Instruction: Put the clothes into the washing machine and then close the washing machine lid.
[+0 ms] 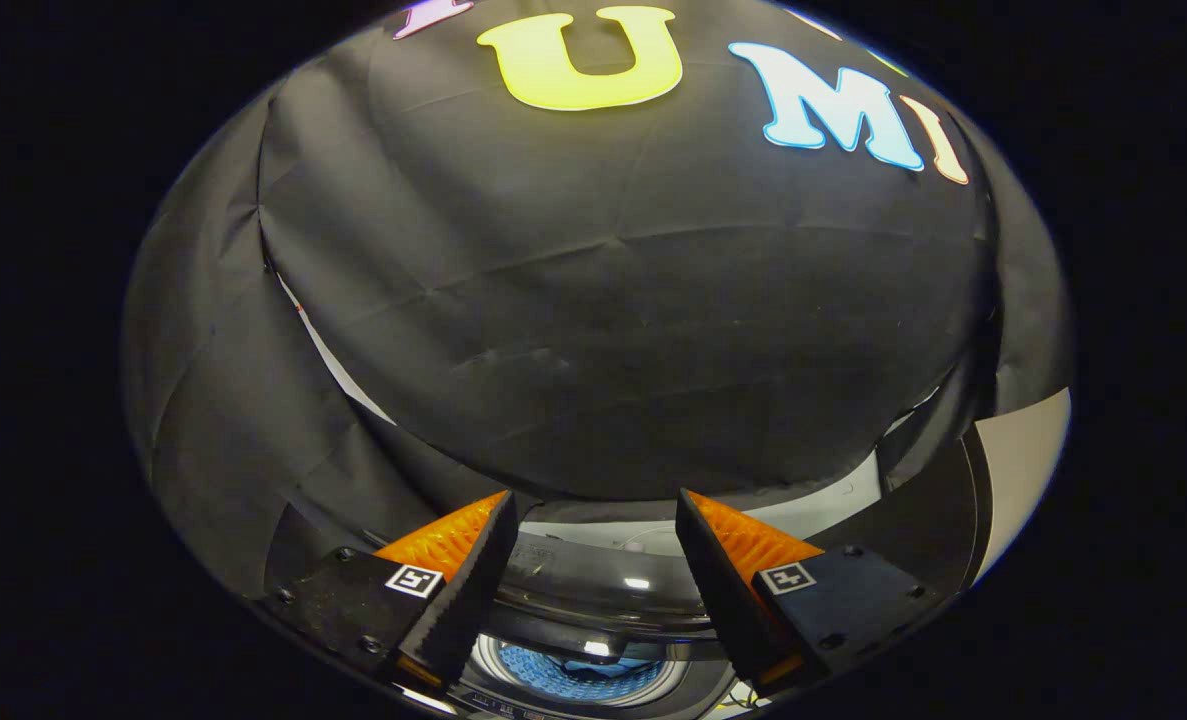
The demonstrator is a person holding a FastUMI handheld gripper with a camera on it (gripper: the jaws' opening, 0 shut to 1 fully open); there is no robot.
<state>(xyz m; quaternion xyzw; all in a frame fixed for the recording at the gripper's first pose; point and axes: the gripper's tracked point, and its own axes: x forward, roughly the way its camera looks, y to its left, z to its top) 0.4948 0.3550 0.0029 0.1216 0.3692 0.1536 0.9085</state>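
The gripper [593, 510] is hovering with its fingers spread apart and holding nothing, while below and between them blue clothes [578, 678] are lying inside the washing machine drum [513, 668], so loading looks done. The glass lid [593, 590] is standing raised just beyond the fingers, hinged at the back with its long edge running side to side, and is awaiting closing.
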